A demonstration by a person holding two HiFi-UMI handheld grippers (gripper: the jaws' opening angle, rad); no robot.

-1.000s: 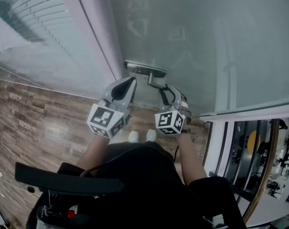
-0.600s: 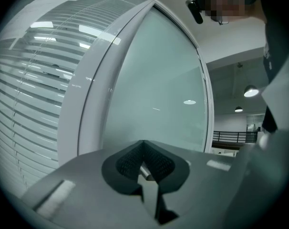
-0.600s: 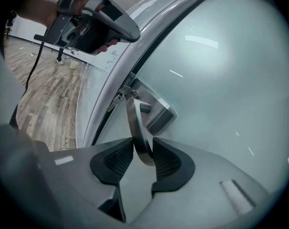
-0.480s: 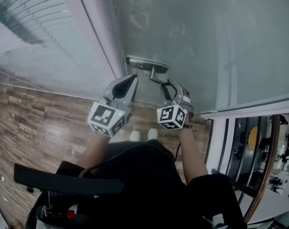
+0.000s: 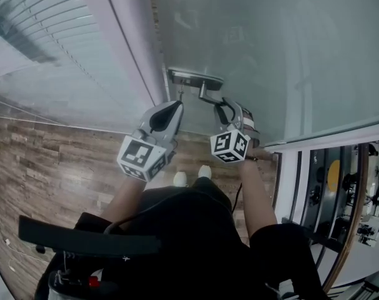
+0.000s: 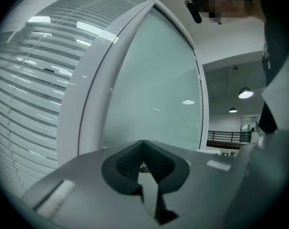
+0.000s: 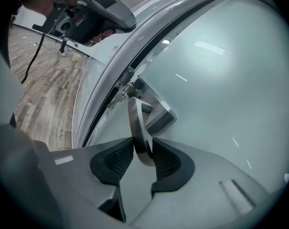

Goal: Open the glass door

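Note:
The frosted glass door [image 5: 271, 49] stands in front of me, with a metal lever handle [image 5: 204, 93] on a steel lock plate [image 5: 194, 78] near its left edge. My right gripper [image 5: 225, 109] is shut on that lever. In the right gripper view the lever [image 7: 136, 123] runs down between the two pads, which press on both its sides, and the gripper [image 7: 143, 152] tilts downward. My left gripper [image 5: 174, 107] hangs just left of the handle, shut with nothing in it. In the left gripper view its pads [image 6: 135, 159] meet at the tip, facing the glass door [image 6: 154, 94].
A white door frame [image 5: 124, 49] runs beside the door's left edge, with a window with blinds [image 5: 45, 36] beyond it. Wood floor [image 5: 45, 161] lies below. The person's shoes [image 5: 189, 177] stand close to the door. A white sill [image 5: 327, 139] and dark glazed panels [image 5: 330, 180] are at the right.
My right gripper has shifted up and to the right in the head view, still shut on the lever, and the handle and door edge moved with it. The left gripper has barely moved.

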